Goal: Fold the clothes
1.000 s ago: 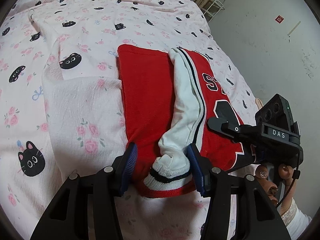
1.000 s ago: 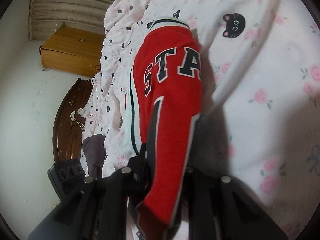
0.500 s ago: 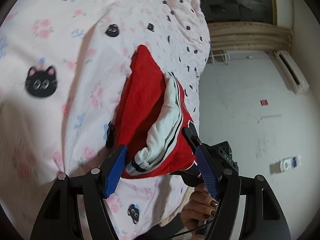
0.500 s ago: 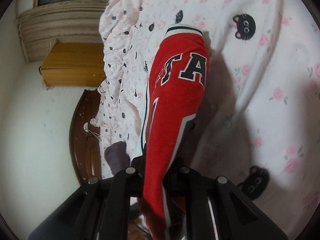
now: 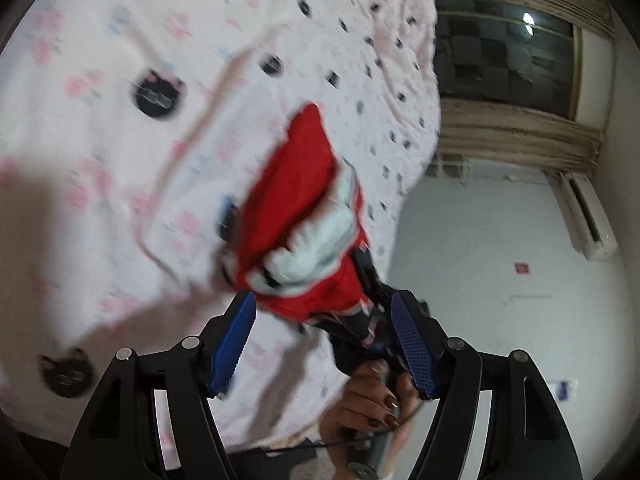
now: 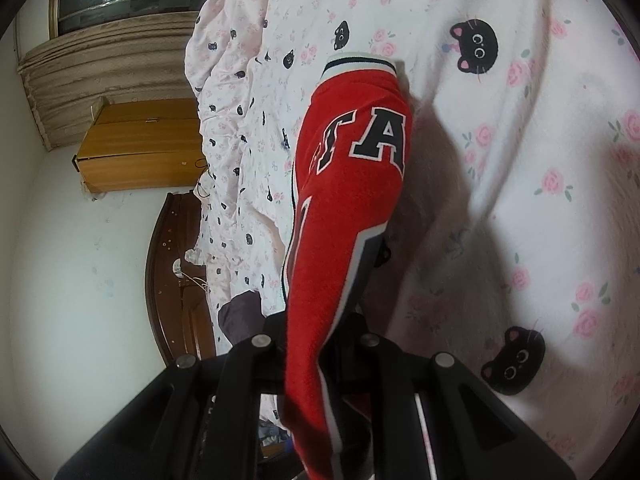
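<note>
At the centre of the right wrist view, we see the red jersey (image 6: pixel 344 216) running lengthwise from the bottom of the frame up toward the middle, its white-and-dark ribbed edge at the top and the letters "TA" on its side. It hangs over the pink cat-print bedspread (image 6: pixel 520 128). Our right gripper (image 6: pixel 316 344) has its fingers clamped on the jersey's lower end. This view alone shows the wooden cabinet (image 6: pixel 140 148) at the left.

In the blurred left wrist view, the jersey (image 5: pixel 296 192) appears bunched, its long axis slanting from upper centre down to the right. Our left gripper (image 5: pixel 324 344) has just been opening; its blue fingers (image 5: pixel 234 340) stand apart, the jersey's near edge between them unpressed. Only here do we see the hand (image 5: pixel 372 404) holding the other gripper, and the air conditioner (image 5: pixel 588 216).
</note>
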Demonstrator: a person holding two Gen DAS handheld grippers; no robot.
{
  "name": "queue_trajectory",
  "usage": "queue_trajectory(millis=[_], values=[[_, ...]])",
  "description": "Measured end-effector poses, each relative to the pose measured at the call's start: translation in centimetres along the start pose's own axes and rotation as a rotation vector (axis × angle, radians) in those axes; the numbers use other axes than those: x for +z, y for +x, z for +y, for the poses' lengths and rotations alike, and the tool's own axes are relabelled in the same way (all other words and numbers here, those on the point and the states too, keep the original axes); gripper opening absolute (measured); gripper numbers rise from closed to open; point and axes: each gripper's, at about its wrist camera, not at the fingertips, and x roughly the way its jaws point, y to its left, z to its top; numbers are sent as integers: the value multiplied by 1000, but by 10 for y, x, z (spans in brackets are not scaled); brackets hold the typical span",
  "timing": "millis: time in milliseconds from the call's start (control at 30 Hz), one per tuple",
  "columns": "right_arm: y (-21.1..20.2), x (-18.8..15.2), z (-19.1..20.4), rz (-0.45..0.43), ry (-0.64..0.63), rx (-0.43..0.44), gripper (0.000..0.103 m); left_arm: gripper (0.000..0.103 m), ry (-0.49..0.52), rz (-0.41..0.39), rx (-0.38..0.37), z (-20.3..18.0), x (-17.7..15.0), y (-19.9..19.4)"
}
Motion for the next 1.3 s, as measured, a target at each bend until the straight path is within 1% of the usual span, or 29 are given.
queue_trajectory(millis=[100, 133, 200, 367, 500, 667, 867, 933, 967, 1033, 1233, 1300], values=[[0, 1, -3, 7, 14, 8, 13, 65, -49, 97, -56, 7, -6, 27], [-1, 1, -4, 9, 19, 12, 13, 65, -70, 117, -68, 11, -8, 36], [-2, 1, -6, 12, 30, 23, 13, 65, -92, 137, -67, 16, -7, 53], [0, 1, -8, 20, 58, 50, 13, 65, -105, 125, -93, 18, -3, 81], [1, 2, -10, 30, 84, 71, 13, 65, -124, 113, -79, 24, -1, 94], [2, 6, -12, 37, 124, 98, 13, 65, -97, 93, -75, 20, -4, 98], [3, 9, -12, 44, 139, 102, 13, 65, -44, 10, -62, 13, 15, 90], [3, 10, -12, 47, 141, 102, 13, 65, -45, 6, -60, 13, 19, 87], [3, 10, -12, 48, 142, 101, 13, 65, -44, 2, -54, 14, 21, 85], [2, 11, -12, 51, 143, 101, 13, 65, -32, -34, -26, 13, 25, 78], [2, 13, -12, 62, 141, 97, 13, 65, 34, -14, 36, 6, 40, 80], [1, 13, -13, 67, 141, 95, 13, 65, 63, 11, 50, 2, 46, 84]])
